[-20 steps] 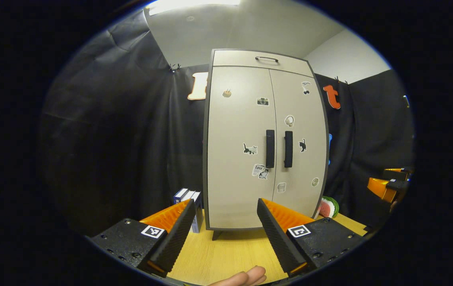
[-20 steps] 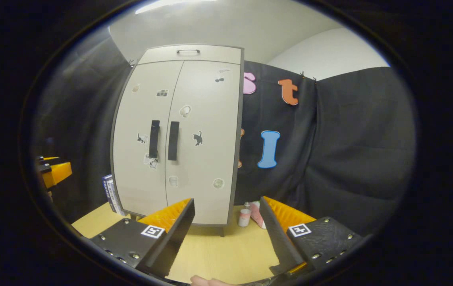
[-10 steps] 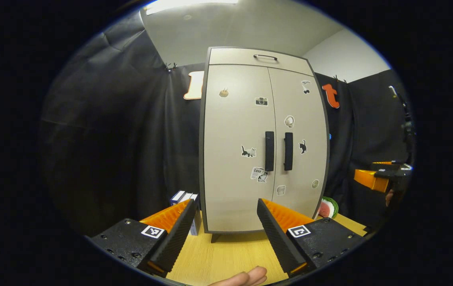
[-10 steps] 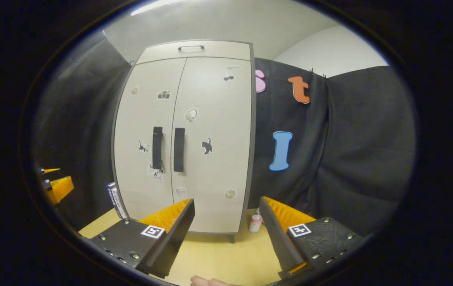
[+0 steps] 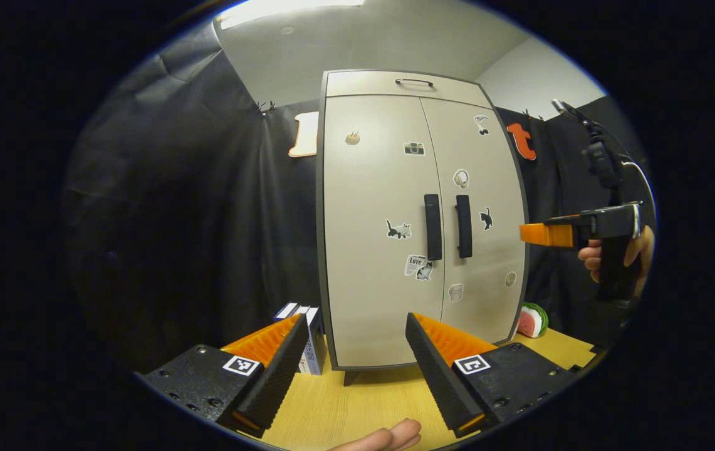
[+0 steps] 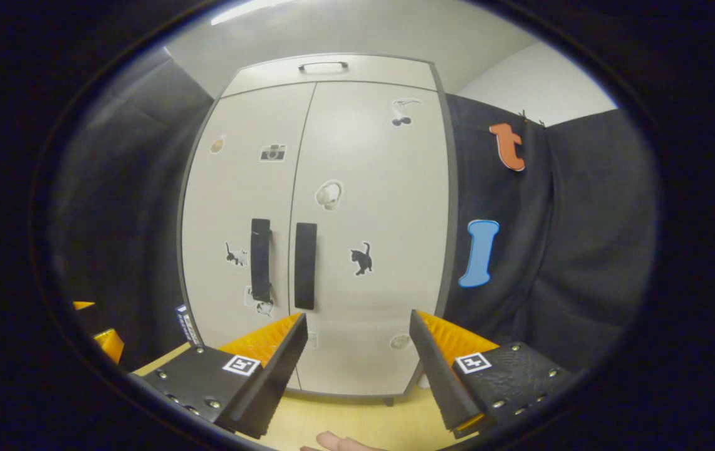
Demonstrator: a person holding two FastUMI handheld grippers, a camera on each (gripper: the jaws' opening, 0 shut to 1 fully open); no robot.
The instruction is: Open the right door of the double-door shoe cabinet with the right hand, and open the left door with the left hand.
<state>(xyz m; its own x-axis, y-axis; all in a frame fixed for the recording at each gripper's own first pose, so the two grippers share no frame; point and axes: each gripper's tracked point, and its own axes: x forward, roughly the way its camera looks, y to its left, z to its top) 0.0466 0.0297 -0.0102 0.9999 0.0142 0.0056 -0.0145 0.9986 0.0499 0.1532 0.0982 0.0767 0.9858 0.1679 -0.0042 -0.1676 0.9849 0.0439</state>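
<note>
**Both cabinet doors shut, both grippers open and empty**

I see a pale wooden table under a grey ceiling with black cloth hung all round. The shoe cabinet stands upright on the table, beige with a dark frame and small stickers on its front. Its left door and right door are both closed, and the two dark vertical handles sit side by side along the centre seam. Left of the cabinet's base stand a few boxes; right of its base lies a watermelon-slice toy.

My left gripper hangs in front of the cabinet's lower edge, its fingers spread wide with nothing between them, touching nothing. My right gripper is likewise wide open and empty, facing the right door below its handle. In the left gripper view, that right gripper sits off the cabinet's right edge at handle height, held by a hand.
</note>
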